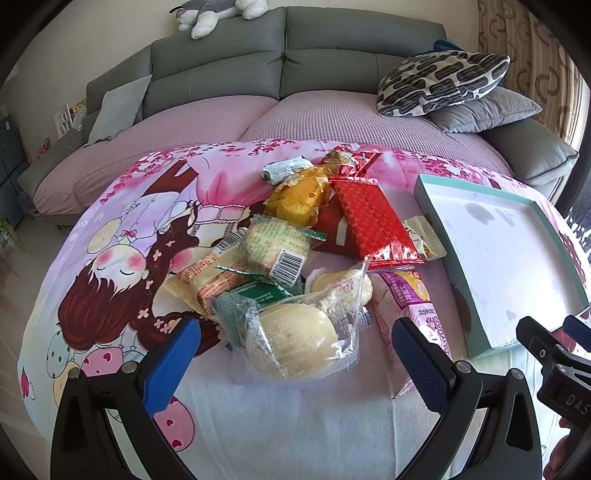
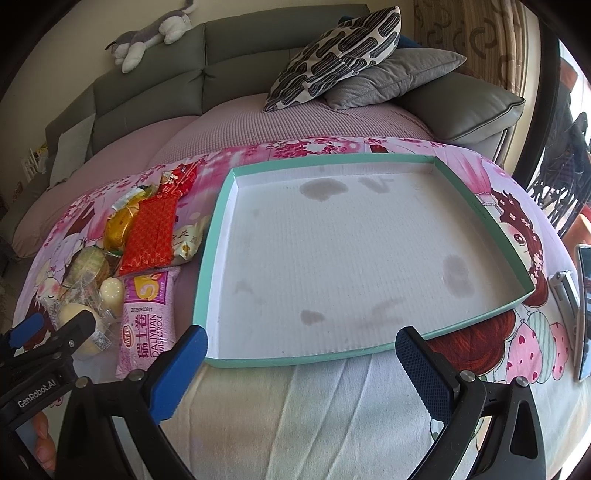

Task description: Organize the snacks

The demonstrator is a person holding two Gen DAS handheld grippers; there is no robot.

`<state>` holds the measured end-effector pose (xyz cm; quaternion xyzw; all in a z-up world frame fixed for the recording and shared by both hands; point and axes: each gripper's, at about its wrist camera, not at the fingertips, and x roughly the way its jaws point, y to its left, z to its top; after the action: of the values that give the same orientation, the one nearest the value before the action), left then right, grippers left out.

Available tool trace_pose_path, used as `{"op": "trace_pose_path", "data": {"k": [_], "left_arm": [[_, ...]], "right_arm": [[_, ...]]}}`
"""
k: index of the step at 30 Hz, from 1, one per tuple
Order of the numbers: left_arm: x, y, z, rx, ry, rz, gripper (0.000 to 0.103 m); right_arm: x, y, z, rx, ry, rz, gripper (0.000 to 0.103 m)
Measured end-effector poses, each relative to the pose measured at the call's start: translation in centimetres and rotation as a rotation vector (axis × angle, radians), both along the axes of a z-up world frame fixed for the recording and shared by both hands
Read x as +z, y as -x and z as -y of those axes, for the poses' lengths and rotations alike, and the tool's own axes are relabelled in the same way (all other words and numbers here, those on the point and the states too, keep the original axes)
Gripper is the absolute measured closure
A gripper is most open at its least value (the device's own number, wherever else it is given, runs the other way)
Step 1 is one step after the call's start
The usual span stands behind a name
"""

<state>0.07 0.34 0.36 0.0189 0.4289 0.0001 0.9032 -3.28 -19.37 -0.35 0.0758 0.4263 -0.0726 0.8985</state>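
Observation:
A pile of wrapped snacks lies on the cartoon-print cloth. Nearest is a clear-wrapped pale bun (image 1: 295,343), with a green-printed cake packet (image 1: 277,247), a yellow packet (image 1: 299,199), a red packet (image 1: 373,221) and a pink Swiss-roll packet (image 1: 417,310) around it. My left gripper (image 1: 295,358) is open, its blue pads on either side of the bun. A shallow teal-rimmed tray (image 2: 207,266) with a stained white floor lies empty to the right of the pile. My right gripper (image 2: 299,354) is open and empty at the tray's near edge. The pink packet (image 2: 147,317) lies beside the tray's left rim.
A grey sofa (image 1: 288,59) with a pink cover stands behind the cloth, with patterned and grey cushions (image 2: 340,55) at the right and a plush toy (image 1: 214,11) on top. A phone (image 2: 585,306) lies at the far right edge.

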Motion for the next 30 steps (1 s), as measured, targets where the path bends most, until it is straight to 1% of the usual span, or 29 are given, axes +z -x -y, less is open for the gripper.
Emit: {"op": "trace_pose_path", "data": {"k": [2, 4, 6, 9, 12, 14, 16, 17, 20, 21, 22, 25, 27, 28, 30], "left_arm": [[0.4, 0.0, -0.7, 0.04, 0.001, 0.012, 0.0], [0.6, -0.1, -1.7, 0.074, 0.023, 0.007, 0.0], [0.5, -0.1, -2.3, 0.087, 0.038, -0.008, 0.0], [0.3, -0.2, -2.7, 0.092, 0.041, -0.018, 0.0], [0.2, -0.2, -3.3, 0.115, 0.045, -0.027, 0.002], [0.1, -0.3, -4.0, 0.128, 0.07, -0.037, 0.002], [-0.1, -0.3, -4.5, 0.136, 0.102, -0.049, 0.002], [-0.2, -0.3, -4.7, 0.138, 0.116, -0.054, 0.002], [-0.2, -0.3, -5.3, 0.132, 0.173, -0.059, 0.002], [-0.1, -0.3, -5.4, 0.131, 0.186, -0.058, 0.002], [-0.1, -0.3, -5.3, 0.127, 0.19, -0.057, 0.002], [-0.4, -0.5, -4.8, 0.108, 0.195, -0.068, 0.002], [-0.6, -0.7, -4.5, 0.093, 0.203, -0.079, 0.004], [-0.7, -0.7, -4.3, 0.086, 0.206, -0.084, 0.01], [-1.1, -1.0, -4.0, 0.066, 0.225, -0.099, 0.012]], "right_arm": [[0.5, 0.2, -0.9, 0.046, -0.013, 0.042, 0.0], [0.8, 0.2, -2.2, 0.095, -0.02, 0.072, 0.0], [0.8, -0.1, -3.7, 0.146, -0.017, 0.08, 0.0], [0.5, -0.5, -5.7, 0.205, -0.009, 0.084, 0.0], [0.3, -1.0, -7.1, 0.246, -0.013, 0.092, 0.007], [0.1, -1.3, -7.5, 0.27, -0.039, 0.092, 0.011], [-0.1, -1.6, -7.9, 0.29, -0.065, 0.087, 0.019], [-0.3, -1.8, -8.0, 0.297, -0.075, 0.083, 0.021], [-0.9, -2.3, -8.3, 0.312, -0.093, 0.06, 0.027], [-1.1, -2.5, -8.6, 0.317, -0.092, 0.052, 0.031], [-1.3, -2.6, -8.7, 0.323, -0.092, 0.044, 0.035], [-1.8, -3.0, -9.3, 0.338, -0.1, 0.02, 0.04], [-2.2, -3.2, -9.5, 0.342, -0.098, 0.004, 0.043], [-2.4, -3.4, -9.6, 0.343, -0.097, -0.006, 0.046], [-2.9, -3.6, -9.7, 0.343, -0.1, -0.025, 0.049]]}}
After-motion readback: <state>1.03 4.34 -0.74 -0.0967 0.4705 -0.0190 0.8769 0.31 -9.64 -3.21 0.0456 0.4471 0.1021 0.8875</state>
